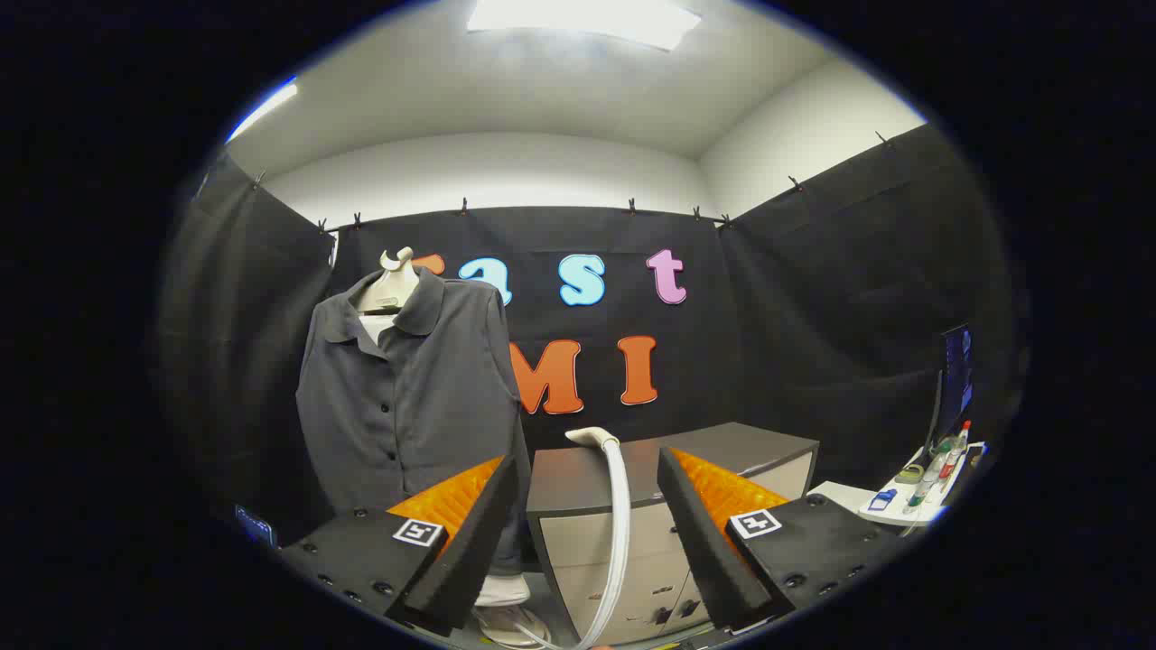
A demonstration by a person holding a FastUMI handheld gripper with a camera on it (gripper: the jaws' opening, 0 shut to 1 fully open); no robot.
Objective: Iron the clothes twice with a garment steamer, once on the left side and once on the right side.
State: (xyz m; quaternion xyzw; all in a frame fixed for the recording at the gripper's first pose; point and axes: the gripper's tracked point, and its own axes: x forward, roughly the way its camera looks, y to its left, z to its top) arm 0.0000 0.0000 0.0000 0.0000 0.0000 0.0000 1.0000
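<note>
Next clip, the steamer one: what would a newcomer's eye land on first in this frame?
Probably the dark grey shirt, buttoned and hanging on a pale mannequin form beyond the fingers, off to the left. Next, the white steamer head and hose, which rises between the open fingers of the gripper without touching either, in front of a dark-topped cabinet. A small white table with bottles sits further right.

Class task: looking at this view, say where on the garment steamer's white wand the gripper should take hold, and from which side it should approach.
Grip the steamer wand on its straight upright shaft below the bent head, coming straight ahead: the open gripper already has it between its fingers, apart from both.
</note>
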